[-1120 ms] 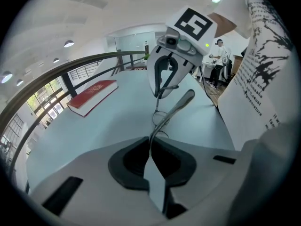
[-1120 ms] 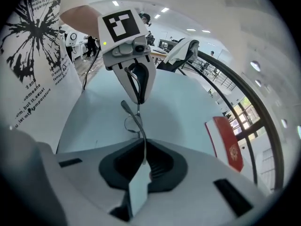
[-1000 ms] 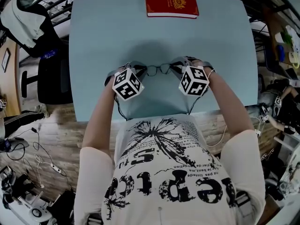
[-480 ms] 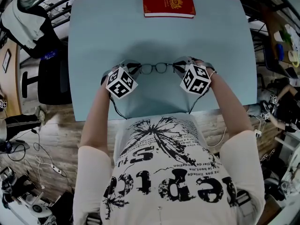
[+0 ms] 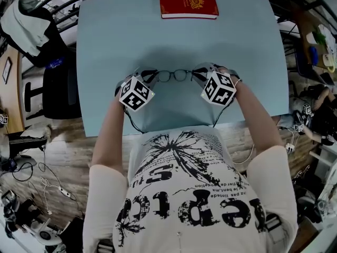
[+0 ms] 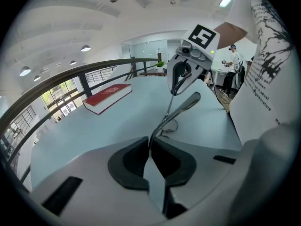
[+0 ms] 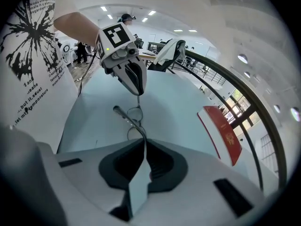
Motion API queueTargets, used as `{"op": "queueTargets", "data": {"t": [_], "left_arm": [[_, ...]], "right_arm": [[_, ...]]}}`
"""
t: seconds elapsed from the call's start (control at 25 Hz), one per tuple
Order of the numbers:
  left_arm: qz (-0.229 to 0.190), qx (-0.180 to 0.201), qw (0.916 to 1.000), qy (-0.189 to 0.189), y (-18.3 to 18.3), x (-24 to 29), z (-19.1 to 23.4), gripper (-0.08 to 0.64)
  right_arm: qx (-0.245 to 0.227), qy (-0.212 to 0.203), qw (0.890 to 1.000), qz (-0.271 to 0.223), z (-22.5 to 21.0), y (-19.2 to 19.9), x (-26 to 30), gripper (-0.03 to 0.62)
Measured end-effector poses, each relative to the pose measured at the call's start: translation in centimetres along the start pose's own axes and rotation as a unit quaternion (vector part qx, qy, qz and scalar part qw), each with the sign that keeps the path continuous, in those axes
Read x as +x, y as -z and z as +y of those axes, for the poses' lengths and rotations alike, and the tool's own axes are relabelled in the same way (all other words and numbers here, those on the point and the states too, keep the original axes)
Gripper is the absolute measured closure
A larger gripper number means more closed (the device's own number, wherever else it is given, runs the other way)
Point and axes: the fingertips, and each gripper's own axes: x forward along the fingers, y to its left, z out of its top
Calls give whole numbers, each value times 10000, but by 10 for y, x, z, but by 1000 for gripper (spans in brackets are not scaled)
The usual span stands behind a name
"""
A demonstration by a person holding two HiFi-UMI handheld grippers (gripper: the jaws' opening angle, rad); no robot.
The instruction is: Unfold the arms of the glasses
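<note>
Gripping the glasses [image 5: 175, 76] at opposite ends, both grippers are holding them over the near half of the pale blue table [image 5: 105, 41]. The left gripper [image 5: 149, 78] is pinching the frame's left end, its jaws nearly together on the thin metal. The right gripper [image 5: 196, 76] is clamping the right end likewise. A temple arm [image 6: 186, 102] is projecting out of each grip. Whether the lenses are touching the table cannot be determined. A red book [image 5: 188, 3] is lying at the far edge, well apart.
</note>
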Motion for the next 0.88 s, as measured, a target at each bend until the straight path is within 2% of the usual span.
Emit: {"op": "queueTargets", "data": {"t": [0.2,0.28,0.32,0.44,0.68,0.88], "left_arm": [[-51,-220,9997,72,3,-3,-2,528],[-65,-275,9996,65,5,-5,-2,455],[-63,-284,9996,27,6,-6,-2,428],[-143,-376,9991,-147,7,-13,0,425],[-691,-564,9940,-628,-6,-51,-5,425],[-1391,-749,9803,-1182,-32,-97,-5,425]], "right_arm": [[17,161,9998,-144,3,-8,0,566],[120,243,9995,-171,2,-9,0,561],[179,293,9992,-204,2,-10,-1,545],[378,481,9975,-362,1,-13,-2,467],[1106,1038,9861,-672,5,-11,-22,458],[1694,1415,9699,-1026,10,-16,-47,516]]}}
